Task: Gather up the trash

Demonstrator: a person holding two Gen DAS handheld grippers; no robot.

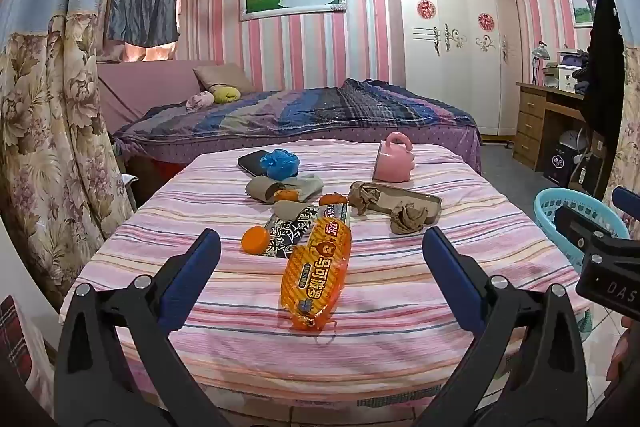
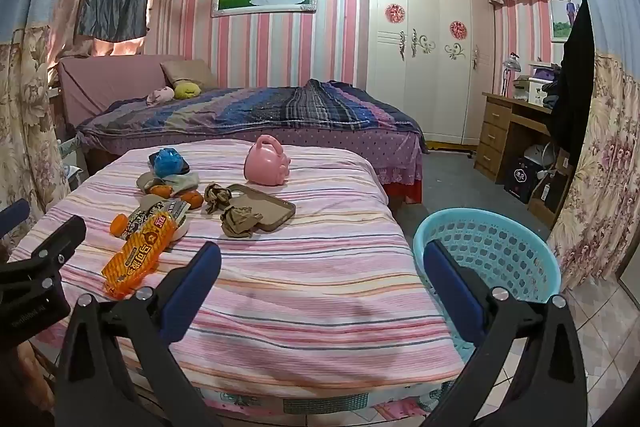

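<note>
Your left gripper (image 1: 320,267) hangs over the near edge of the pink striped bedspread (image 1: 400,327), its 2 blue-padded fingers (image 1: 196,267) spread wide and gripping nothing. Between them, on the cloth, lies the long orange printed snack wrapper (image 1: 316,275), apart from both pads.

Just beyond the wrapper sit a round orange plastic cap (image 1: 255,239) and a black-and-white patterned packet (image 1: 288,231). Farther back, 2 crumpled brown wads (image 1: 409,218) rest on and beside a flat brown tray (image 1: 416,201), with a scrunched blue plastic bag (image 1: 280,163) and a pink plastic jug (image 1: 394,159) lying on its side near the far end.

Your right gripper (image 2: 322,283) hovers at the bed's right corner, its fingers (image 2: 452,287) equally wide and empty. Its left finger is over bare bedspread; its right finger stands in front of the light blue perforated plastic basket (image 2: 500,247), which sits on the floor just beside the bed. From this view the orange wrapper (image 2: 138,255) lies well to the left, near your other gripper's black body.
</note>
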